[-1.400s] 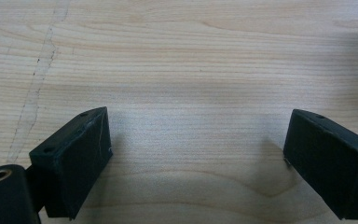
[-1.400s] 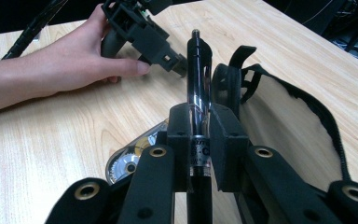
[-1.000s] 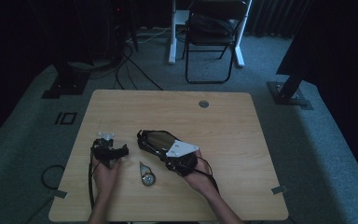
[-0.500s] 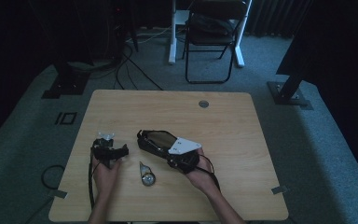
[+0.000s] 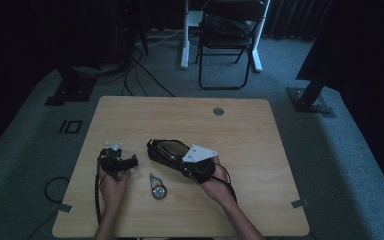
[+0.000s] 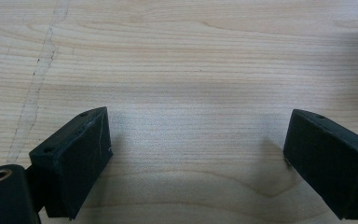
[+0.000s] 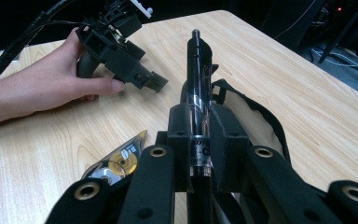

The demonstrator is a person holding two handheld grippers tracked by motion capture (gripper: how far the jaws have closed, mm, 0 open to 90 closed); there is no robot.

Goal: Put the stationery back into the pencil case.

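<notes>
In the right gripper view, a black pen (image 7: 199, 100) is clamped between the jaws of the right gripper (image 7: 199, 140), at frame centre above an open black pouch (image 7: 256, 126). A correction tape dispenser (image 7: 116, 163) is seen lower left. The left gripper (image 6: 196, 154) is held with its jaws apart over bare table (image 6: 191, 56).

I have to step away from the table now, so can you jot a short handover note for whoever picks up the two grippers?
Left hand-held gripper: jaws open, nothing between them, down on the bare table.
Right hand-held gripper: shut on a black pen, held over the open pencil case.
Correction tape: lying on the table between the two hands.
Done: pen picked up.
Left: by the look of it, the pen goes into the case, then probably the correction tape.
</notes>
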